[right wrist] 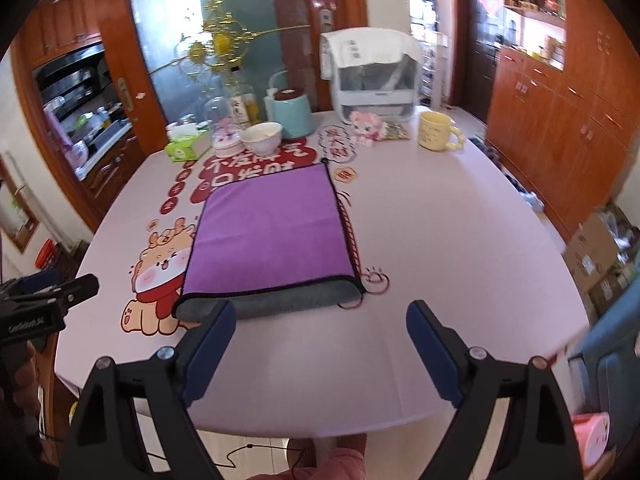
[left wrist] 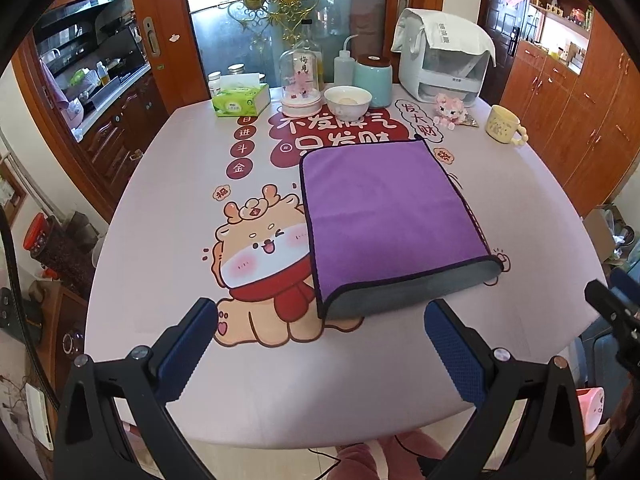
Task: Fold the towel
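1. Between the wide-apart pads of the left gripper [left wrist: 320, 344] lies bare table [left wrist: 280, 400], nothing held; the finger bases run off the bottom edge.
2. The right gripper [right wrist: 320, 346] is likewise spread and empty; its left pad [right wrist: 212, 344] hides part of the towel's near grey edge.
3. Both grippers hover above the table's near edge, pointing toward the towel, each just entering the other's view at the frame side.
4. The towel [left wrist: 380, 216] lies folded flat mid-table, purple up, grey underside showing along the near fold.
5. Behind it stand a bowl [left wrist: 347, 100] and mug [left wrist: 502, 125]; the printed characters are partly covered.
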The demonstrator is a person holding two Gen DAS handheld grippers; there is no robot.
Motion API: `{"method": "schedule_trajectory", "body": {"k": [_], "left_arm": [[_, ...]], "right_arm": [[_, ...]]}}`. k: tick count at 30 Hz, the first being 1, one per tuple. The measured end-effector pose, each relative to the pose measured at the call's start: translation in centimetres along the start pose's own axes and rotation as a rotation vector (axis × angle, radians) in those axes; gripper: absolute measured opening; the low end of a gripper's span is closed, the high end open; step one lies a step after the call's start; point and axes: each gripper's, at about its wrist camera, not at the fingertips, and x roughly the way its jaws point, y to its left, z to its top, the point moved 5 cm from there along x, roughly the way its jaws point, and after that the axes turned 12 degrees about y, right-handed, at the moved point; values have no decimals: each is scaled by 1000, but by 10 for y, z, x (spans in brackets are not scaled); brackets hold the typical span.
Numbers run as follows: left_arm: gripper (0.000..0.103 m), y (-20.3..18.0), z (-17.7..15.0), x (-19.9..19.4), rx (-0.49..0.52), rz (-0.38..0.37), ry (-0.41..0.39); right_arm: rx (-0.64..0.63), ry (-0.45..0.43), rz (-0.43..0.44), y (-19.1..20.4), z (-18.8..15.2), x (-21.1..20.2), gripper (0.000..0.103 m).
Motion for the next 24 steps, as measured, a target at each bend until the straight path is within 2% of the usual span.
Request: {"method": "schedule_trajectory", "body": {"k": [8, 17, 24], "left_arm": [[102, -9, 19, 15, 23, -12, 1], [102, -14, 34, 58, 29, -15, 60], [102, -20, 34, 102, 128, -15, 114]], "right_arm": [[-123, 10, 62, 1, 27, 29, 86], [-259, 68, 94, -3, 48, 77, 86], [-316, 110, 102, -18, 47, 120, 86]]}}
